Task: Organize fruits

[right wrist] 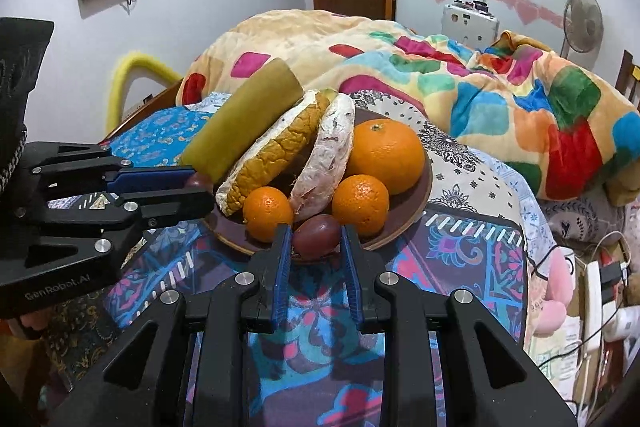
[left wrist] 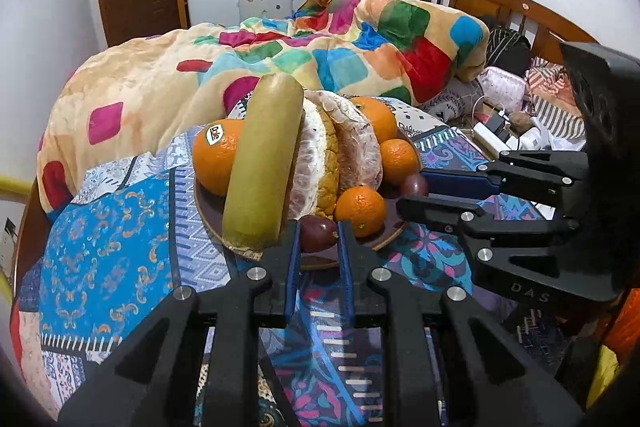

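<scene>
Two claws, left claw [left wrist: 318,239] and right claw [right wrist: 314,243], each pinch dark grape off plate [right wrist: 404,227] rim ahead, likely sorting by kind.

Four oranges [left wrist: 216,157], two purple fruits [right wrist: 316,235], perhaps three pomelo pieces [right wrist: 276,151], one plate [right wrist: 404,223].

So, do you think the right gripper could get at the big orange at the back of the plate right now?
Probably not cleanly: the right gripper is shut on a purple fruit, and a small orange sits directly in front of the big orange on the plate.
</scene>
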Tool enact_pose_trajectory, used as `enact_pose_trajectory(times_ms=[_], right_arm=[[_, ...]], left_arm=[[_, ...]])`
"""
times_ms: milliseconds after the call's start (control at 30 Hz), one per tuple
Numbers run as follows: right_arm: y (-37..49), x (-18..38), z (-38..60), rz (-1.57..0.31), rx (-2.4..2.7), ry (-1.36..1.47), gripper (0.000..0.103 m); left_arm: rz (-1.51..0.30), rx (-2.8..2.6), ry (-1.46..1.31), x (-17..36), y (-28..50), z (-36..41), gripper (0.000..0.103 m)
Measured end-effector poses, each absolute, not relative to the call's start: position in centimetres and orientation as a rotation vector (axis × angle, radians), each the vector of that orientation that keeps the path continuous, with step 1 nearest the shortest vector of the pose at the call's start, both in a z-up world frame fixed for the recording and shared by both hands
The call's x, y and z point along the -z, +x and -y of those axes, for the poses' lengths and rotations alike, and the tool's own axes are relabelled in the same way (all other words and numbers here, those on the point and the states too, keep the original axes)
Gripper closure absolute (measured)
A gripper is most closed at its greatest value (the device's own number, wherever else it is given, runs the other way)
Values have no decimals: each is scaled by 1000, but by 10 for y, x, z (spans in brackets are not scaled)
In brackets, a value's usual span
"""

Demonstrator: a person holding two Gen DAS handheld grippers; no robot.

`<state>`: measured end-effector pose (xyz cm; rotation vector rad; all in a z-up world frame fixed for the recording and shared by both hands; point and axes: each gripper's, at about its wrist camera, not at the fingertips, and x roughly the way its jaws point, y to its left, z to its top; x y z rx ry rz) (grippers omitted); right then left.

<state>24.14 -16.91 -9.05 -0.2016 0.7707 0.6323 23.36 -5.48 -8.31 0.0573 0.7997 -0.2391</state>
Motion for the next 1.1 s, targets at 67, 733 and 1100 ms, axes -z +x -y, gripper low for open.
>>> enact_pose_trajectory(times_ms=[67,733,1100], right_arm=[[243,92,168,-783,-636,-202,79],[174,15,194,-539,-568,-124,65],[65,-69,214,-238,-545,24,65]], left_arm=[[-805,246,59,85,235,56,85],[-620,199,-25,25,165,29,73],[-256,89,40,-62,44,39,72]])
